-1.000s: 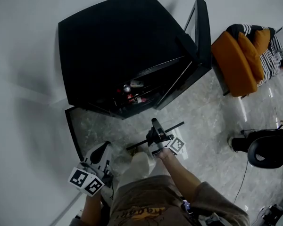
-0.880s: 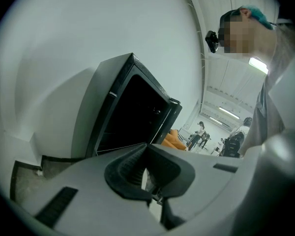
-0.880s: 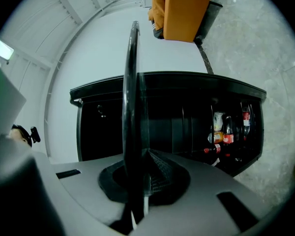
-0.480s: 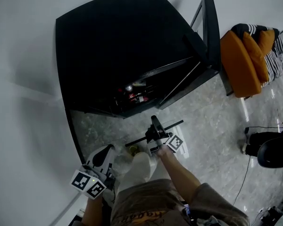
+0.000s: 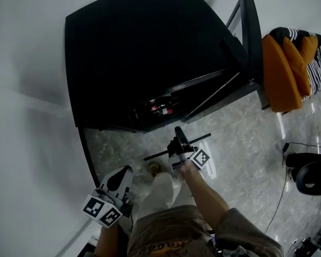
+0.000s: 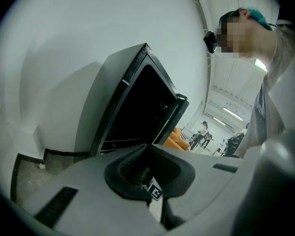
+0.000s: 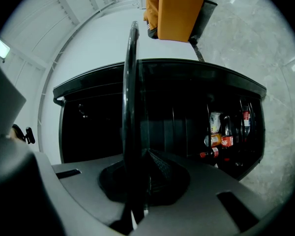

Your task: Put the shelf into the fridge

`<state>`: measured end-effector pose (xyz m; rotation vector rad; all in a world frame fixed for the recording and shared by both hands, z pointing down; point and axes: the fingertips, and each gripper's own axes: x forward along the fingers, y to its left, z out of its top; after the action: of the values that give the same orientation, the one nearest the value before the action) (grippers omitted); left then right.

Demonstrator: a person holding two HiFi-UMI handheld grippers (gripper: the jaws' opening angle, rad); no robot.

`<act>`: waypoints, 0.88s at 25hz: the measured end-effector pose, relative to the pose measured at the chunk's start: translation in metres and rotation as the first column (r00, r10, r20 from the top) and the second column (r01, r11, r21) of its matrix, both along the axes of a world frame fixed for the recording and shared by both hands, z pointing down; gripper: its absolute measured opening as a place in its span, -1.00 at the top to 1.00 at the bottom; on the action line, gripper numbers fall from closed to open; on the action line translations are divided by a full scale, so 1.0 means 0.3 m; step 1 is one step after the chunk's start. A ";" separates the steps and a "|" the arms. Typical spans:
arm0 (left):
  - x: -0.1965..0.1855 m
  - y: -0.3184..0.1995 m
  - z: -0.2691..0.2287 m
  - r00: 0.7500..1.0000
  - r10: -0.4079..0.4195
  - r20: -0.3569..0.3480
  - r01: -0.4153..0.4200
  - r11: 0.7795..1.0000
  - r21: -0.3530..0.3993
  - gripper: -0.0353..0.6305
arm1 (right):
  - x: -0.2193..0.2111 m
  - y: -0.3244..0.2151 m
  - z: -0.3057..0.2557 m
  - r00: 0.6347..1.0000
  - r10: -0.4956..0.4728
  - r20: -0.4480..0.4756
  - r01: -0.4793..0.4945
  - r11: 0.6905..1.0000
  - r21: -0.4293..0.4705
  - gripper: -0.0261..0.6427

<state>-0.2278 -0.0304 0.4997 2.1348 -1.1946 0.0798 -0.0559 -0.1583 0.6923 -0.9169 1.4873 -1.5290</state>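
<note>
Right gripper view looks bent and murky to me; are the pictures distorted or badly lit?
Right gripper view: the wide lens bows the fridge, dark inside apart from the bottles; head view: glare streaks on the floor; left gripper view: black rounded corners.

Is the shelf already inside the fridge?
No, the right gripper holds the shelf over the floor, in front of the open fridge.
</note>
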 end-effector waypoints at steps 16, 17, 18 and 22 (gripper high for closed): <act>0.024 -0.005 0.035 1.000 0.011 -0.001 -0.011 1.000 -0.013 0.88 | -0.024 -0.087 0.063 1.000 0.023 0.019 -0.023 1.000 -0.016 0.84; 0.025 -0.003 0.039 1.000 0.011 -0.002 -0.011 1.000 -0.016 0.88 | -0.028 -0.091 0.065 0.999 0.026 0.021 -0.026 0.999 -0.019 0.84; 0.027 -0.001 0.042 1.000 0.012 -0.003 -0.012 1.000 -0.018 0.88 | -0.030 -0.095 0.068 0.999 0.027 0.022 -0.027 0.999 -0.022 0.84; 0.034 0.003 0.047 1.000 0.018 -0.005 -0.018 1.000 -0.018 0.88 | -0.039 -0.117 0.074 0.999 0.030 0.032 -0.029 0.999 -0.037 0.84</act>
<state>-0.2175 -0.0294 0.5137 2.1286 -1.1683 0.0935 -0.0676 -0.1933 0.7147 -0.9268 1.4210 -1.5475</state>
